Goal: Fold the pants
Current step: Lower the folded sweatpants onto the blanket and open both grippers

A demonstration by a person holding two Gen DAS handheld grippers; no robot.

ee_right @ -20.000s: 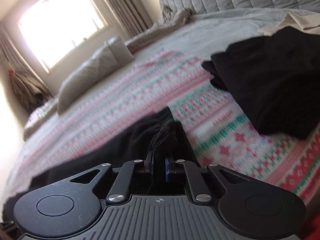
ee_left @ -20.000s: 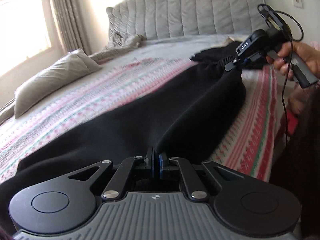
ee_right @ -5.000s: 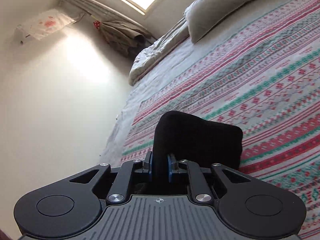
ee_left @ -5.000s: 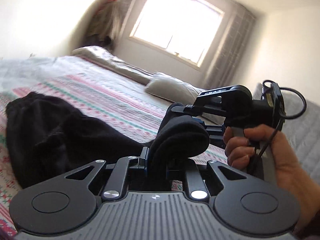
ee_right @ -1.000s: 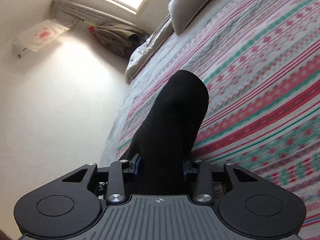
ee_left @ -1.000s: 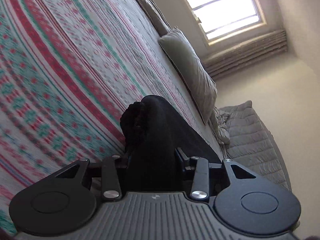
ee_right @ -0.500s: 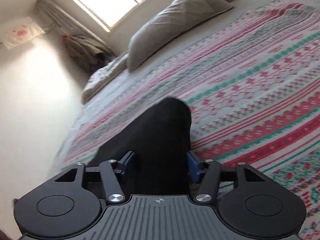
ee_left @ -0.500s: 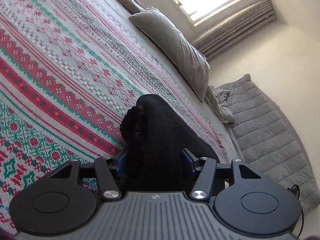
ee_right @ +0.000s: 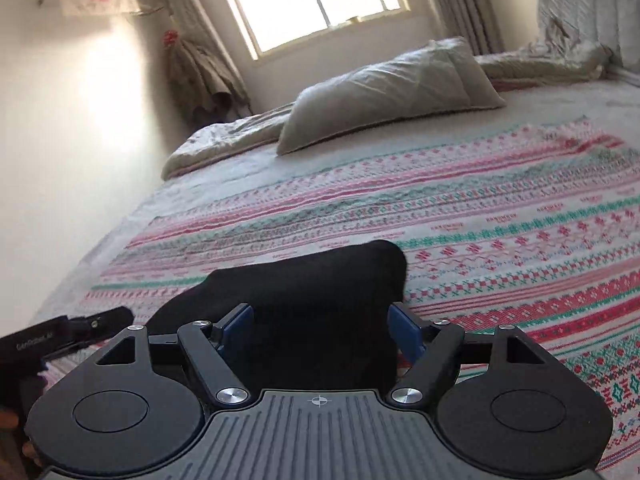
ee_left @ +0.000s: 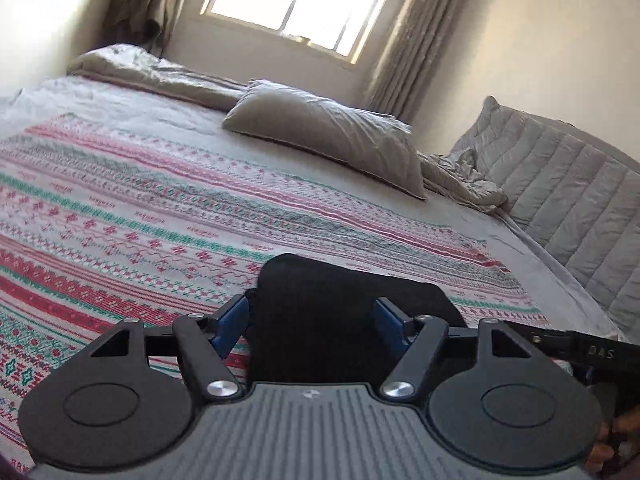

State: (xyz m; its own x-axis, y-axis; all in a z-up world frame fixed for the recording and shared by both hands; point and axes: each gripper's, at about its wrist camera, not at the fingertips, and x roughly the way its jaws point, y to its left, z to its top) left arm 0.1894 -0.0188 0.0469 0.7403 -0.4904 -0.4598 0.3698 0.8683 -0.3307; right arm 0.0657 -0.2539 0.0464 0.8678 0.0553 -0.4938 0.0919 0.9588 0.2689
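— Two grippers, how do they stand?
— Left gripper and right gripper are both opening, folded black pants between the pads.
— Room?
— Patterned bedspread (striped), grey pillow, bright window.

the striped blanket on the bed lies flat and bare in front of both grippers, so there is lots of room to move there. the black pants make a soft bump right between the wide, opening fingers. a grey pillow and a crumpled sheet block the far edge of the bed. the padded headboard blocks the right edge.
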